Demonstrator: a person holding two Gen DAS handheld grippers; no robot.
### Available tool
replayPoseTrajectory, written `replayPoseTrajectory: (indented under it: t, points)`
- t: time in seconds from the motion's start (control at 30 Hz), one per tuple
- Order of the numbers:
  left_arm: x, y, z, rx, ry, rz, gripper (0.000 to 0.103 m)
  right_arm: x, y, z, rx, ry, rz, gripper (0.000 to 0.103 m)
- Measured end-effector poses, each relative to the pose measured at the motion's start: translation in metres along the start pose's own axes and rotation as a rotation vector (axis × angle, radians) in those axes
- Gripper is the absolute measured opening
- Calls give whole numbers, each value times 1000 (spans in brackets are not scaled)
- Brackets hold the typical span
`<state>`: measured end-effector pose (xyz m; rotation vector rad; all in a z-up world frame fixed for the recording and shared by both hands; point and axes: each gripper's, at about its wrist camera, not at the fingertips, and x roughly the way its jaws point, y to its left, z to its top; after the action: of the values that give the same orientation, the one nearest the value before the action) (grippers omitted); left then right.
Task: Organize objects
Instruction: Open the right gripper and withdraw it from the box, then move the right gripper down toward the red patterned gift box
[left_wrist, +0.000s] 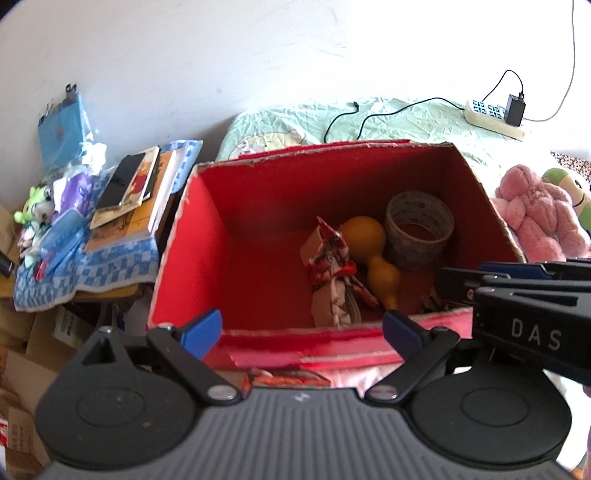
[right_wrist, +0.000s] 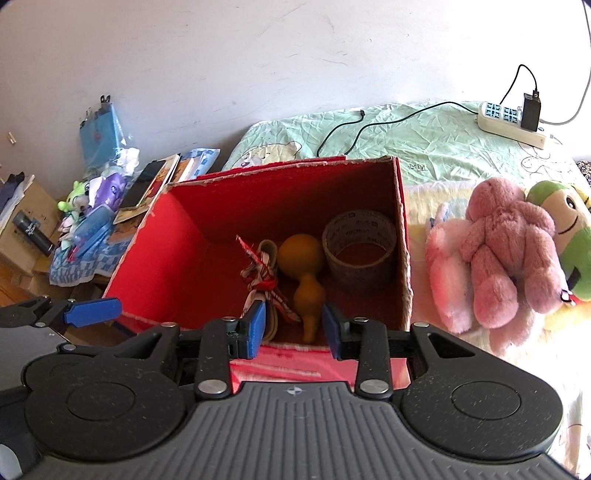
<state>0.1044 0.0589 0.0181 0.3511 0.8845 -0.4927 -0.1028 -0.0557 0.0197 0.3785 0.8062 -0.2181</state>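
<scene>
A: Item one, red box (right_wrist: 184, 236) on the bed (right_wrist: 443, 147), open-topped. Contents at its right end: tape roll (right_wrist: 360, 254) in the far right corner, yellow gourd (right_wrist: 301, 266) touching it, red-and-white patterned bundle (right_wrist: 264, 284) beside the gourd.

B: Grippers?

A: Left gripper (left_wrist: 303, 332) fingers wide apart, empty, above the box's near rim. Right gripper (right_wrist: 293, 328) fingers partly apart, nothing between them, over the same rim.

B: Outstanding stock?

A: Pink plush (right_wrist: 502, 254) and green plush (right_wrist: 565, 236) on the bed, just beside the box's right wall.

B: Risks?

A: Probably the two grippers crowding each other at the near rim; a knock could shift the box. A soft plush pinched shallowly may slip.

B: Unverified?

A: Near inside wall of the box hidden by both grippers; bundle's nature unclear; green plush cut off at the frame edge.
</scene>
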Motion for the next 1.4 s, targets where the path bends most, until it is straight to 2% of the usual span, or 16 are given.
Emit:
replayPoseTrajectory:
  t: [0.03, 0.23, 0.77, 1.03, 1.4]
  points:
    - [-2, -2, -3, -6, 0, -2, 98, -2, 0, -2, -4, 1, -2, 40]
    - [-9, -16, -21, -20, 15, 12, 99, -14, -2, -18, -48, -10, -12, 42]
    - [-12, -42, -67, -51, 108, 46, 101, -19, -17, -60, -24, 88, 41, 46]
    - [-8, -35, -80, -60, 148, 66, 101, -12, -9, -73, -13, 140, 70, 46]
    - [5, -3, -78, -81, 178, 49, 102, 6, 13, -69, -12, 185, 63, 48]
